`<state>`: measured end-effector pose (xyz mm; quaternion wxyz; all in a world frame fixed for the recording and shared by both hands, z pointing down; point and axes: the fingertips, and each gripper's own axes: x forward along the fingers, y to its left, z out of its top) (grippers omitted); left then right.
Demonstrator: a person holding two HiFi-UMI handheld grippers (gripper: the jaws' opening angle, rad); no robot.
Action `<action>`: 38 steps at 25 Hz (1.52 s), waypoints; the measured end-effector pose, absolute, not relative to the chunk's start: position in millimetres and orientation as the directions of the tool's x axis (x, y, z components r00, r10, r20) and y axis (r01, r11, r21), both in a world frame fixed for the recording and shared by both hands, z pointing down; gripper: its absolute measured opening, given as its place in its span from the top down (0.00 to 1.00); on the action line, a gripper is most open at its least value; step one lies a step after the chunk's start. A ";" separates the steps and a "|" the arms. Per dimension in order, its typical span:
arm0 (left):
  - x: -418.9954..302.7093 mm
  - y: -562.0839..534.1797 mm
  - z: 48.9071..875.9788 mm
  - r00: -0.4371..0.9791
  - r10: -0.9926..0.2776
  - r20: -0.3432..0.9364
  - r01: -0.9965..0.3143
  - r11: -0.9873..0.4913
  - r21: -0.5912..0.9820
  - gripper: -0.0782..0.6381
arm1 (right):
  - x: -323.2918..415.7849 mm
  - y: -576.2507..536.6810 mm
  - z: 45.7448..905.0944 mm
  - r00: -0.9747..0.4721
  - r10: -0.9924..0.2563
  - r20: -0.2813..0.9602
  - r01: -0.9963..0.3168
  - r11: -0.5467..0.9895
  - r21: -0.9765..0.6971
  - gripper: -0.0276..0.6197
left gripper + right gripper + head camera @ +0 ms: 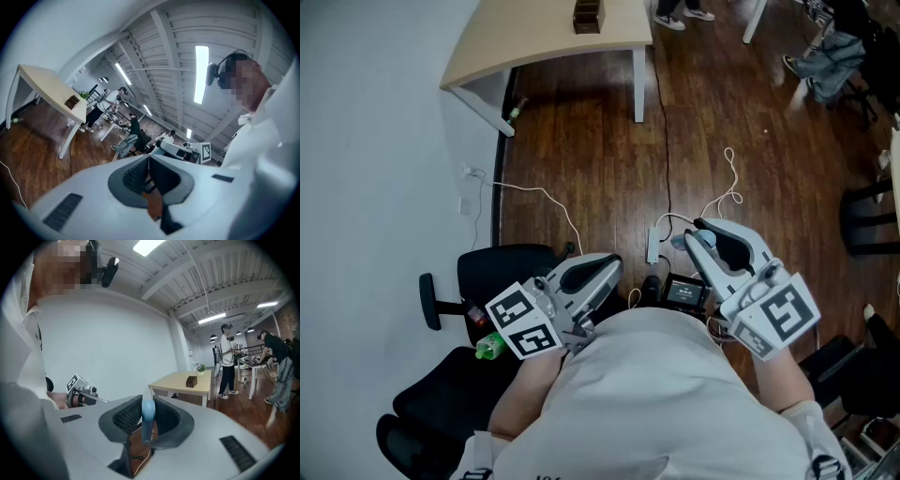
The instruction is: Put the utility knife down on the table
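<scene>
The right gripper (701,234) is held up in front of the person's chest on the right, and its own view shows the jaws clamped on a slim pale blue piece, the utility knife (147,417), which stands upright between the dark ribbed pads (127,418) and pokes a little above them. The knife is thus in the air, well apart from the light wooden table (534,52), which stands at the far side of the brown plank floor (591,159) against the white wall (375,169). A small dark brown box (587,17) sits on that table near its far edge. The left gripper (609,267) hangs at about the same height on the left, close to the person's white shirt (647,394); its own view shows the jaws pressed together with nothing between them. Below the grippers a black chair (502,272) stands near the wall with a green bottle (490,347) just beside it, and white cables (546,195) trail across the floor toward a power strip (653,246). People stand at far tables on the right of the room.
</scene>
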<state>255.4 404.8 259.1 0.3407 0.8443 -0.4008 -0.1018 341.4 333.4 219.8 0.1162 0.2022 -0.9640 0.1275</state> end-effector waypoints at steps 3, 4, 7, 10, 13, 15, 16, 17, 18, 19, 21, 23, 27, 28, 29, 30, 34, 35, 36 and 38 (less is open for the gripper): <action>256.2 398.4 258.7 0.651 -0.753 0.101 -0.616 -0.445 0.650 0.89 | 340.2 325.7 221.5 -0.897 -0.351 0.270 -0.409 0.891 -0.197 0.84; 256.4 397.2 258.6 0.647 -0.756 0.101 -0.619 -0.444 0.648 0.89 | 339.7 324.0 221.9 -0.899 -0.347 0.268 -0.404 0.893 -0.197 0.84; 255.3 396.1 258.5 0.627 -0.772 0.107 -0.635 -0.427 0.644 0.89 | 337.4 320.1 223.0 -0.909 -0.326 0.259 -0.381 0.903 -0.201 0.84; 248.4 397.3 259.5 0.597 -0.794 0.116 -0.654 -0.397 0.644 0.89 | 331.0 316.5 227.0 -0.918 -0.302 0.258 -0.358 0.910 -0.208 0.84; 236.9 397.7 261.8 0.580 -0.806 0.118 -0.663 -0.383 0.643 0.89 | 319.3 314.5 230.8 -0.922 -0.286 0.260 -0.342 0.916 -0.207 0.84; 227.6 395.2 263.8 0.578 -0.808 0.116 -0.664 -0.383 0.642 0.89 | 309.2 312.4 232.3 -0.923 -0.281 0.262 -0.337 0.919 -0.203 0.84; 222.6 393.0 265.1 0.579 -0.807 0.113 -0.662 -0.385 0.643 0.89 | 304.0 310.7 233.1 -0.922 -0.281 0.265 -0.338 0.920 -0.200 0.84; 217.4 389.9 266.5 0.581 -0.806 0.110 -0.659 -0.388 0.644 0.89 | 298.5 308.2 234.1 -0.921 -0.283 0.269 -0.340 0.920 -0.196 0.84; 211.8 386.3 267.8 0.584 -0.805 0.106 -0.655 -0.391 0.646 0.89 | 292.6 305.1 235.1 -0.918 -0.287 0.274 -0.345 0.919 -0.193 0.84; 206.0 382.4 269.1 0.589 -0.802 0.102 -0.650 -0.394 0.649 0.89 | 286.1 301.7 236.1 -0.915 -0.291 0.279 -0.350 0.917 -0.192 0.84; 193.3 375.1 270.7 0.601 -0.794 0.096 -0.638 -0.404 0.655 0.89 | 271.0 296.0 237.0 -0.911 -0.298 0.287 -0.359 0.914 -0.191 0.84; 179.0 368.6 271.3 0.613 -0.785 0.090 -0.627 -0.414 0.660 0.89 | 253.9 291.0 236.7 -0.907 -0.302 0.293 -0.364 0.913 -0.185 0.84; 145.8 358.6 270.3 0.635 -0.769 0.073 -0.607 -0.439 0.662 0.89 | 216.9 282.1 233.3 -0.900 -0.322 0.294 -0.380 0.910 -0.167 0.84; 137.2 356.3 269.9 0.642 -0.764 0.067 -0.601 -0.447 0.662 0.89 | 207.6 280.3 232.0 -0.897 -0.329 0.294 -0.386 0.909 -0.160 0.84; 128.7 354.5 269.3 0.648 -0.759 0.061 -0.595 -0.455 0.663 0.89 | 198.6 278.7 230.9 -0.894 -0.336 0.296 -0.392 0.907 -0.153 0.84; 119.8 353.2 268.9 0.653 -0.756 0.054 -0.588 -0.461 0.664 0.89 | 189.7 277.4 230.2 -0.891 -0.343 0.299 -0.398 0.906 -0.146 0.84; 86.4 350.9 271.9 0.652 -0.758 0.024 -0.570 -0.469 0.675 0.89 | 157.2 272.9 230.4 -0.875 -0.354 0.331 -0.410 0.905 -0.114 0.84; 80.5 350.1 273.3 0.650 -0.760 0.016 -0.565 -0.469 0.679 0.89 | 151.1 271.6 229.9 -0.871 -0.353 0.342 -0.409 0.906 -0.106 0.84; 75.8 349.1 274.6 0.647 -0.762 0.008 -0.559 -0.468 0.684 0.89 | 145.7 270.4 228.8 -0.868 -0.351 0.353 -0.406 0.909 -0.095 0.84; 68.3 346.4 277.1 0.641 -0.767 -0.008 -0.548 -0.465 0.695 0.89 | 137.2 267.4 225.7 -0.861 -0.346 0.373 -0.396 0.916 -0.065 0.84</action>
